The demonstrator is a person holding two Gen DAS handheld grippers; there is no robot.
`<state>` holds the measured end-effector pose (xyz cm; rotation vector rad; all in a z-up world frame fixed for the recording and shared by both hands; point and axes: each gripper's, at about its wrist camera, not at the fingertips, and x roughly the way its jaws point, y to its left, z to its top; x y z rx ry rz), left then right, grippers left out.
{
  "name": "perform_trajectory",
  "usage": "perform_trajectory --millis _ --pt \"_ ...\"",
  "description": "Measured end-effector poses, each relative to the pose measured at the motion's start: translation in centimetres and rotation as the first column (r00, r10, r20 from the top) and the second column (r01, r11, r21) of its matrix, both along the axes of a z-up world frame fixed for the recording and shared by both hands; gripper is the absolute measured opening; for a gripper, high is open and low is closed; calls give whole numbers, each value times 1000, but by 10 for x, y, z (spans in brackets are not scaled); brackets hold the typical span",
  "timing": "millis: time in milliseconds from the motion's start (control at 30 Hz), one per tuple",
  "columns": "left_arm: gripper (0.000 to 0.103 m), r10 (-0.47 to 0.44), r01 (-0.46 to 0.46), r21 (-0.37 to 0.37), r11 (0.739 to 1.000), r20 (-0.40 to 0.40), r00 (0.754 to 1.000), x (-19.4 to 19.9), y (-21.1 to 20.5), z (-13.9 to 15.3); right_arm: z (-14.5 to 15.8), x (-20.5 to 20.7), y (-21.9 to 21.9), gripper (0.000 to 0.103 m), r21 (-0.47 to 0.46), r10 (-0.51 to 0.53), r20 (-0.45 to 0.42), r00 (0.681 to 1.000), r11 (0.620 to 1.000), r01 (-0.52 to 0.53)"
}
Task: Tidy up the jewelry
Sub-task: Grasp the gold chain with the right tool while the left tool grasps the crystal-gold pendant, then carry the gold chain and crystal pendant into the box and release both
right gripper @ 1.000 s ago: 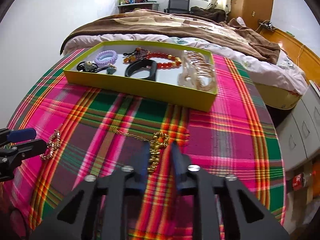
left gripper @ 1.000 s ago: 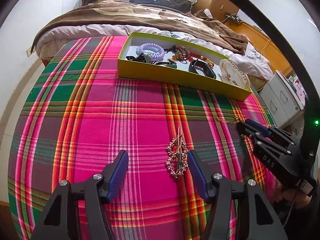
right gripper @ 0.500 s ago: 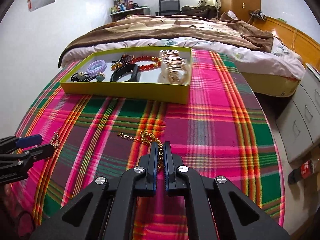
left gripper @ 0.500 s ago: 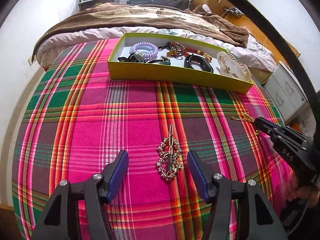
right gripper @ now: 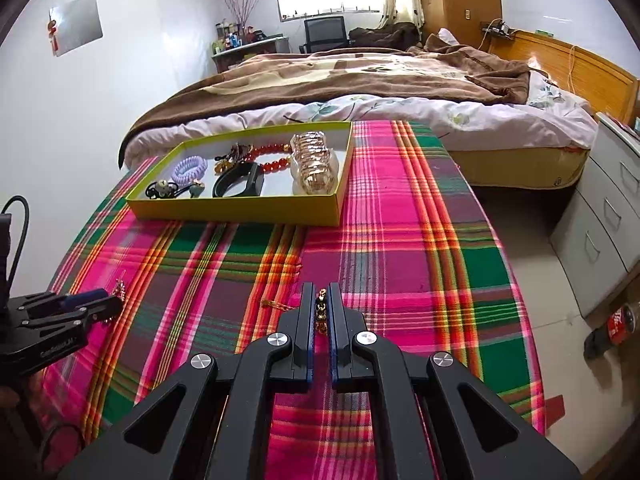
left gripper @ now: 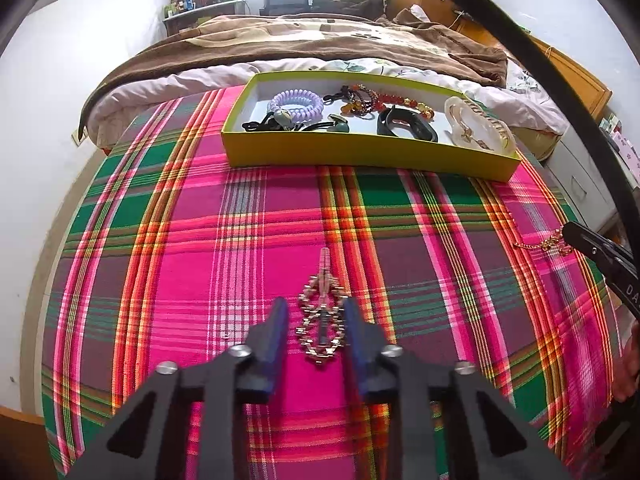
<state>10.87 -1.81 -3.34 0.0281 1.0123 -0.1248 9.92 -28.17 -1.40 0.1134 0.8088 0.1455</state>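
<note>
- Left gripper (left gripper: 316, 320), black with blue finger pads: jaws closing, narrow, around the silver-and-gold ornate metal hair clip (left gripper: 322, 314). Clip lies flat on the pink, green and orange plaid tablecloth (left gripper: 200, 240), long axis toward 12 o'clock. The pads stand just beside its edges; contact cannot be confirmed.
- Right gripper (right gripper: 320, 304), same build: jaws pinched tight on the gold chain bracelet (right gripper: 321, 312). A short length of chain shows between the pads; its loose end trails onto the cloth toward 9 o'clock.
- In the left wrist view the right gripper's tip enters at 3 o'clock with the gold chain at its fingertips.
- In the right wrist view the left gripper sits at 9 o'clock, the hair clip showing just at its tips.
- Shallow yellow-green cardboard box (left gripper: 360, 152) sits at 12 o'clock from both grippers, well apart, at the far edge of the table.
- Box contents, left to right: lilac spiral hair tie (left gripper: 296, 102), black hair ties with charms, red-and-amber bead bracelet (left gripper: 384, 100), black wristband (left gripper: 404, 122), clear case of gold pieces (left gripper: 478, 128).
- Bed with a brown blanket (right gripper: 360, 68) behind the table.
</note>
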Motion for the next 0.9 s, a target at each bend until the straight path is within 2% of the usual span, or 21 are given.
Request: perform_trajectory --millis 267,300,333,533,667,733,833,867,900 --pt "19 -4 5 -49 999 21 1000 -1 6 11 16 -5 -1 5 11 0 34 999 1000 0" --pt "6 -7 8 -60 998 27 1000 -1 7 14 18 -5 -1 5 13 1 42 999 1000 -1" --pt "3 -9 11 -69 998 29 1000 0 9 17 22 -6 0 5 16 2 50 999 1000 -2" --pt "3 -9 15 -107 994 59 998 4 18 34 37 -8 4 5 18 7 89 996 1000 -9" --pt "4 -20 25 -139 990 38 999 4 22 29 37 -9 6 5 26 9 92 996 1000 -12" --pt "6 -31 33 -126 991 17 999 3 20 22 34 -9 8 5 26 13 85 996 1000 -15" --pt "24 -58 55 -136 989 -19 998 3 13 10 32 -10 10 5 25 23 78 997 999 -25" --pt "33 -56 53 -125 991 -23 998 3 10 7 31 -10 11 5 25 25 77 997 999 -27" --pt "35 -55 52 -116 992 -24 998 2 9 6 31 -10 12 5 27 27 76 997 999 -30"
